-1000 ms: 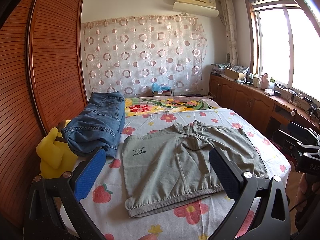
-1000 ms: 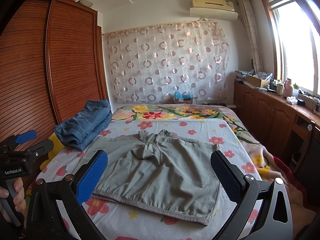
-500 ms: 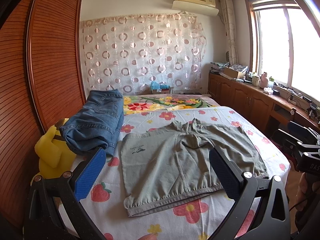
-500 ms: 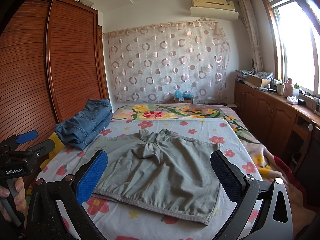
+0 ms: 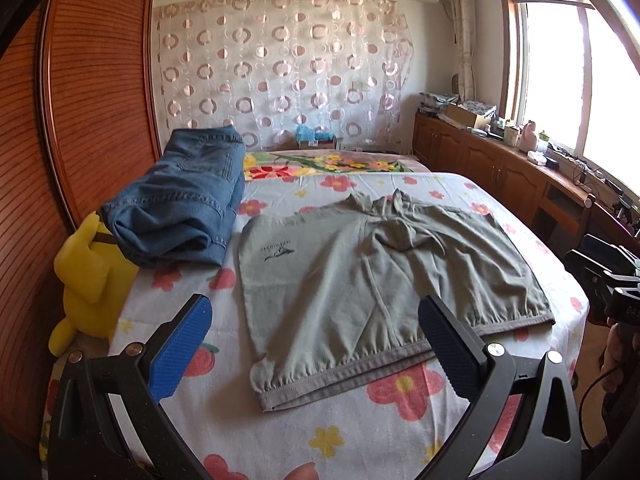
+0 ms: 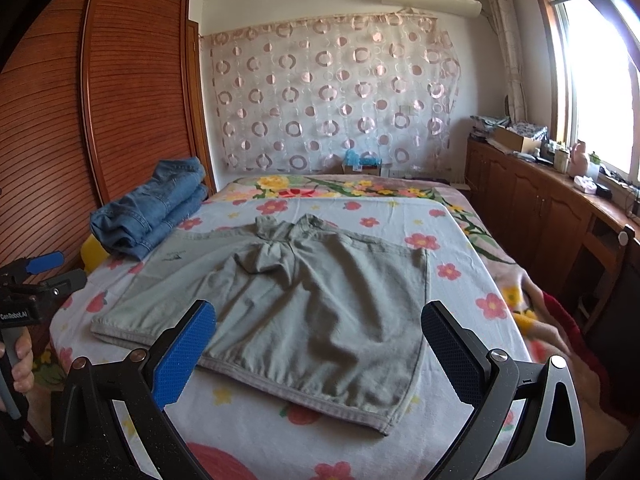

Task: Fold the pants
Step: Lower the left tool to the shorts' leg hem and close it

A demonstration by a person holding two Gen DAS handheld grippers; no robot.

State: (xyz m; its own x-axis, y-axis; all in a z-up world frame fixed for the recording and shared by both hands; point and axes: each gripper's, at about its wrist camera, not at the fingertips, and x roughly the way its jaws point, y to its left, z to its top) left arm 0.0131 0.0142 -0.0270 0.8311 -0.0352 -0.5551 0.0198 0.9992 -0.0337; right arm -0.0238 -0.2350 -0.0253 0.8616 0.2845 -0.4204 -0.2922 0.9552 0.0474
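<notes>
The grey-green cotton shorts (image 5: pixel 384 272) lie spread flat on the bed with the flower-print sheet (image 5: pixel 360 432), waistband at the far side and the two hemmed leg openings at the near edge. A small dark logo (image 5: pixel 278 250) sits on the left leg panel. The crotch area near the waistband is bunched into a small fold (image 6: pixel 268 258).

The left tool (image 5: pixel 314 344) hovers above the near edge of the bed, its blue-padded fingers (image 5: pixel 180 344) spread wide and holding nothing. The right tool (image 6: pixel 318 348) hovers above the near right part of the shorts, its fingers likewise spread wide and empty. Neither tool touches the fabric.

A folded stack of blue denim jeans (image 5: pixel 184 200) rests at the left side of the bed, just beside the left leg panel. A yellow plush toy (image 5: pixel 90 276) sits partly under the near end of the jeans, against the slatted brown wooden wardrobe (image 5: pixel 80 100). A wooden cabinet run (image 6: pixel 552 208) carrying small items stands along the right wall under the window.
</notes>
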